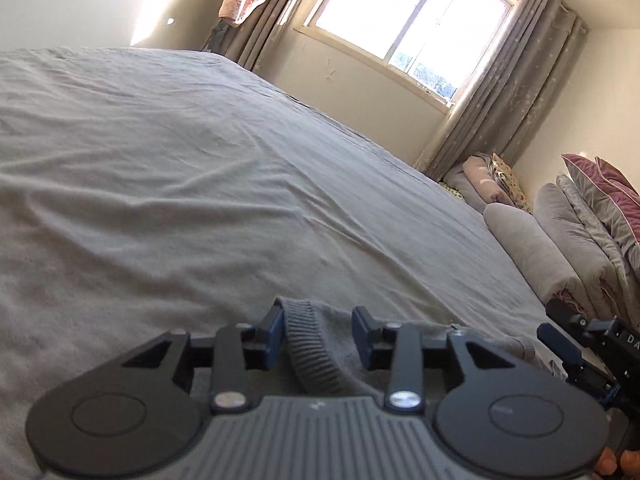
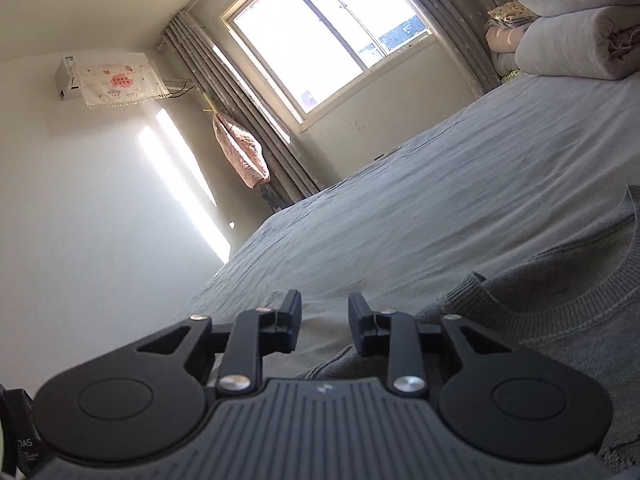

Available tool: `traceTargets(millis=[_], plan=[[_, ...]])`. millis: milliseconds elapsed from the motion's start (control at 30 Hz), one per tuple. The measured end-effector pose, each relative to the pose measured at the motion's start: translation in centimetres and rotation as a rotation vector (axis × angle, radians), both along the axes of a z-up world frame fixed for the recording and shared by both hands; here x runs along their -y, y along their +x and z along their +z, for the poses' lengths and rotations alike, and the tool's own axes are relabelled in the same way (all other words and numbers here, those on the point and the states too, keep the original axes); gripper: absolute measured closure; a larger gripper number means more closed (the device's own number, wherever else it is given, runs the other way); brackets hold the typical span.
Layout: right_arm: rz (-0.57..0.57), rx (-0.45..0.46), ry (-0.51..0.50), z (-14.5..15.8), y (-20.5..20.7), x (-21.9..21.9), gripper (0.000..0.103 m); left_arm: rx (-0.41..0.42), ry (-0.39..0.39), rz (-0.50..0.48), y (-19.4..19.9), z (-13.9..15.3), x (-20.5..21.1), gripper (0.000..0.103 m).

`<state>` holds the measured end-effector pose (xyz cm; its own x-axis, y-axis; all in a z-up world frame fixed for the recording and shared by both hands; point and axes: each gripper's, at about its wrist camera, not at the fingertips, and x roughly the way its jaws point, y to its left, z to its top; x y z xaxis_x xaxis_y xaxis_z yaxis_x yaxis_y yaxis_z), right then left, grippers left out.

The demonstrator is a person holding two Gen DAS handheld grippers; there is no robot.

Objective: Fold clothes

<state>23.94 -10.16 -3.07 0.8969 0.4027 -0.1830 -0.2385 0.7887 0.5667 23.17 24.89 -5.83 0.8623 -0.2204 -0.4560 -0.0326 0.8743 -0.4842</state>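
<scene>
Sweater [image 2: 552,320], grey knit, lies on the grey bedsheet [image 1: 200,180] at the near edge of the bed, directly under both of my tools. In the left wrist view, a ribbed band [image 1: 310,344] of the garment rises between the fingers of my left gripper [image 1: 318,326]; the jaws stand apart, with the band close to the left blue pad [image 1: 275,330] and a clear gap before the right one, so nothing is clamped. At the far right of that view my right gripper [image 1: 560,340] shows as a dark body with a blue finger, and fingertips of my hand [image 1: 618,466] show at the lower corner.

In the right wrist view, my right gripper [image 2: 325,322] is also parted, at moderate width. Its left finger sits over bare sheet; its right finger is at the sweater's edge, beside the ribbed round neckline [image 2: 560,296]. Whether that finger touches the knit cannot be told.

Background: a bright window [image 1: 404,20] with grey curtains [image 1: 500,92], rolled bedding [image 1: 532,248] stacked beside the bed, a pink cloth [image 2: 242,148] hanging by the curtain, and a wall air conditioner [image 2: 104,78] with a printed cover.
</scene>
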Motion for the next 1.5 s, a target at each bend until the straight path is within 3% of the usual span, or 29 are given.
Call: traceTargets(millis=[133,200,300,433,533,600,633,667,700,733,833,967,1067,1167,1333,1400,1500], plan=[[-0.023,-0.050,-0.112,1.0,0.2,-0.4,0.059,-0.004,-0.101,-0.016,0.5,-1.2,-1.3,0.064],[0.012,-0.086,-0.217,1.8,1.3,-1.4,0.059,-0.006,-0.139,0.000,0.5,-1.5,-2.0,0.068],[0.201,-0.132,-0.497,2.8,4.8,-4.9,0.059,-0.021,-0.150,0.014,0.6,-1.6,-2.5,0.074],[0.351,-0.122,-0.858,1.9,8.4,-9.1,0.059,-0.024,-0.142,0.004,0.8,-1.7,-2.4,0.074],[0.460,-0.167,-0.936,0.4,10.6,-10.8,0.059,-0.022,-0.140,-0.007,0.9,-1.8,-2.3,0.076],[0.523,-0.233,-0.976,-1.2,11.6,-11.9,0.059,-0.031,-0.150,-0.024,1.0,-1.9,-2.2,0.092],[0.532,-0.244,-0.989,-1.9,11.6,-12.3,0.059,-0.042,-0.155,-0.042,1.1,-2.0,-2.1,0.098],[0.530,-0.240,-0.989,-2.3,11.5,-12.4,0.068,-0.049,-0.147,-0.054,1.1,-2.0,-1.9,0.100],[0.532,-0.240,-0.967,-2.4,11.3,-12.4,0.093,-0.043,-0.124,-0.057,1.1,-1.8,-1.6,0.100],[0.518,-0.237,-0.950,-2.3,10.9,-12.6,0.094,-0.033,-0.100,-0.058,0.9,-1.5,-1.3,0.100],[0.424,-0.124,-1.018,-2.7,8.5,-13.5,0.096,0.048,-0.029,-0.038,-0.1,-0.2,-0.6,0.100],[0.289,0.005,-1.027,-3.3,8.0,-14.6,0.096,0.200,0.035,0.012,-1.6,1.4,0.0,0.100],[0.188,0.098,-1.022,-3.8,7.8,-15.5,0.096,0.205,0.096,0.054,-1.4,1.4,0.6,0.100],[0.195,0.037,-1.050,-6.0,9.5,-16.4,0.096,0.140,0.049,0.056,-0.5,0.6,-0.3,0.099],[0.178,0.021,-1.059,-5.9,10.1,-16.2,0.088,0.049,-0.069,0.076,0.3,-0.8,-2.3,0.079],[0.145,-0.016,-0.994,-4.4,9.4,-15.1,0.082,0.033,-0.100,0.079,0.4,-1.2,-2.6,0.070],[0.157,-0.060,-0.833,-1.5,6.8,-13.5,0.074,0.016,-0.127,0.076,0.6,-1.5,-2.8,0.069]])
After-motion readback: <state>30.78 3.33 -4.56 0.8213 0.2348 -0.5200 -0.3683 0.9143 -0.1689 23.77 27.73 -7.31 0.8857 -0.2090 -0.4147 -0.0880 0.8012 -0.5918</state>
